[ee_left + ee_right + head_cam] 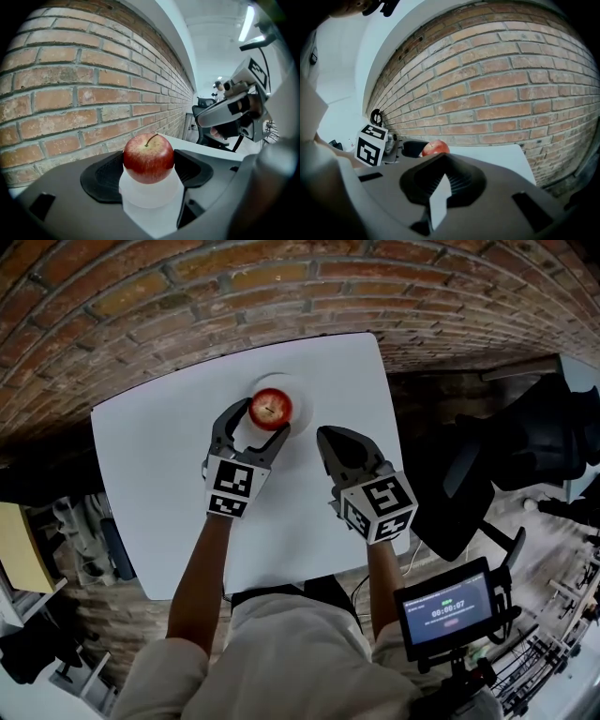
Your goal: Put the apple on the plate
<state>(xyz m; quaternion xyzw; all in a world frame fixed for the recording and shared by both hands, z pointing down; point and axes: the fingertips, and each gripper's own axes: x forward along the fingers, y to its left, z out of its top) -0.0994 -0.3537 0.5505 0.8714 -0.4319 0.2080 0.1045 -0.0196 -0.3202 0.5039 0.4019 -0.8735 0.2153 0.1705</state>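
The left gripper is closed on the apple, one pad against each side. The apple sits between its jaws, directly over the white plate; contact with the plate cannot be confirmed. Beside it, the right gripper has its jaws together, empty.

Brick wall; white table

The left claw and right claw are dark grey with ribbed black pads. Each bears a black-and-white marker cube. The person's clothing is beige.
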